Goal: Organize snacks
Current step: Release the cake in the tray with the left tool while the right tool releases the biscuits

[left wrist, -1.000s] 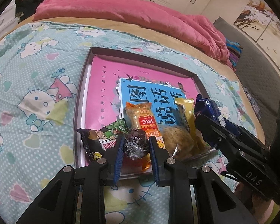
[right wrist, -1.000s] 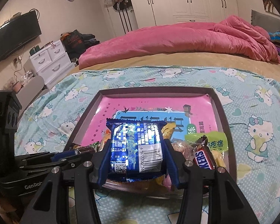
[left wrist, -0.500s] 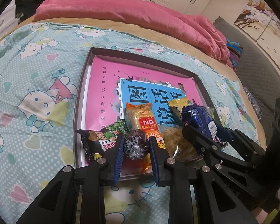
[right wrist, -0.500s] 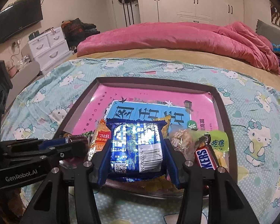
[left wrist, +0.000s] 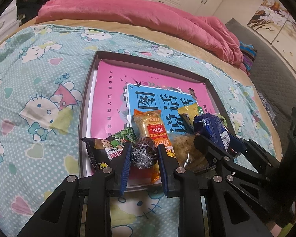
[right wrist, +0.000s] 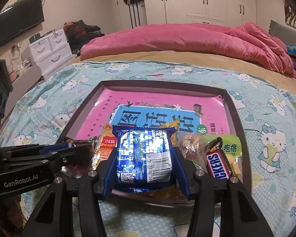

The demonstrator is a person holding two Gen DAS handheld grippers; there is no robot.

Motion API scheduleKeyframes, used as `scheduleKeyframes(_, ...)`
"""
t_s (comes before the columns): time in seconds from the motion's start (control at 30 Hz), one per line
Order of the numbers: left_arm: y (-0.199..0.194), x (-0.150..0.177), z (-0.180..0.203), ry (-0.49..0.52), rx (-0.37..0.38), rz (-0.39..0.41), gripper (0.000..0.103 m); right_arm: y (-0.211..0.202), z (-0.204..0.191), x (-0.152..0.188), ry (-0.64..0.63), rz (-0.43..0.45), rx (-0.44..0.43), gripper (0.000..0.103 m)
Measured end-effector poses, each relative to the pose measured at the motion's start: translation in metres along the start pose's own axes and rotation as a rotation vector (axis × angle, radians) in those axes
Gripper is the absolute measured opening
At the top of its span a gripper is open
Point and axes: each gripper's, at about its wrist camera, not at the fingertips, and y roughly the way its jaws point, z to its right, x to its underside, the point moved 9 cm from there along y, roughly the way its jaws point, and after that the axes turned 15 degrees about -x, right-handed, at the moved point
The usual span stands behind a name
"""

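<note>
While both grippers hang over the near edge of a shallow dark-rimmed tray [left wrist: 84, 106] set on a cartoon-cat bedsheet [left wrist: 33, 90], each one is clamped on a snack. The left gripper [left wrist: 144, 154] has its blue-padded fingers [left wrist: 126, 162] pressed against the two sides of a small round dark sweet in clear wrap [left wrist: 143, 155], held just over the tray's front rim. The right gripper [right wrist: 144, 158] squeezes a shiny blue packet [right wrist: 144, 156] with a barcode facing up — in the left wrist view that same packet [left wrist: 211, 130] sits tilted at the right side of the tray. Inside the tray lies a pink and blue book [left wrist: 148, 92] with large printed characters, and the snacks crowd its near end: a dark bag with green leaf artwork [left wrist: 106, 148] at the left, an orange packet with a red label [left wrist: 154, 126] beside the round sweet, a clear bag of pale crumbly food [left wrist: 185, 150], and a yellow wrapper [left wrist: 189, 112] behind. From the right wrist view a Snickers bar [right wrist: 217, 164] lies just right of the blue packet, touching a light green packet [right wrist: 230, 148] — a clear-wrapped brown treat [right wrist: 191, 144] sits between the bar and the packet. A pink quilt [right wrist: 187, 39] is heaped across the far side of the bed.
</note>
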Motion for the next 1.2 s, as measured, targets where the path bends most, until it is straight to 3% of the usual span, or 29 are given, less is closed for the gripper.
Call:
scheduleKeyframes(0.63,0.001,0.000,0.000,0.001,-0.002,-0.001,0.027,-0.002,0.015,0.005,0.066,0.009,0.039,0.053)
scheduleKeyframes(1.2,0.001,0.000,0.001,0.000,-0.003,-0.001,0.027,-0.014,0.008,-0.002,0.038,0.031,0.055,0.059)
